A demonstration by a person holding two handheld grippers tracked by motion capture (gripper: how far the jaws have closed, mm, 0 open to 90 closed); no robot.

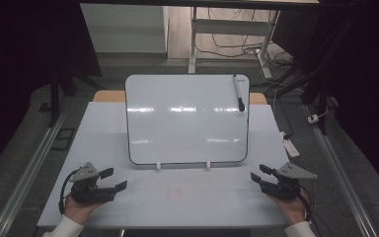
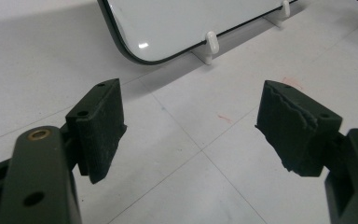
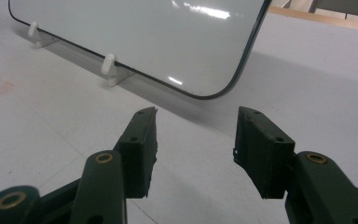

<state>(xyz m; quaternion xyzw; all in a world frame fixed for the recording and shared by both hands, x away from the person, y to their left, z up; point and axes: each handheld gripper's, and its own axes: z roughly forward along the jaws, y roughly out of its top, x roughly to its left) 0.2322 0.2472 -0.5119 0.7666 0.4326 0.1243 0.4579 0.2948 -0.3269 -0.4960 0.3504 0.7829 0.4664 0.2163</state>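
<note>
A blank whiteboard (image 1: 187,118) with a black rim stands tilted on two white feet (image 1: 158,165) at the middle of the white table (image 1: 177,197). A black marker (image 1: 239,92) clings to its upper right corner. My left gripper (image 1: 114,179) rests low at the front left, open and holding nothing. My right gripper (image 1: 257,172) sits at the front right, open and holding nothing. The left gripper view shows the board's lower corner (image 2: 135,51) beyond my open left gripper (image 2: 191,135). The right gripper view shows the board's other lower corner (image 3: 214,91) beyond my open right gripper (image 3: 196,149).
Faint red smudges (image 1: 173,191) mark the table in front of the board. Metal rails (image 1: 24,177) run along both sides of the table. A desk frame with loose cables (image 1: 237,44) stands behind. A wooden edge (image 1: 109,96) shows behind the board.
</note>
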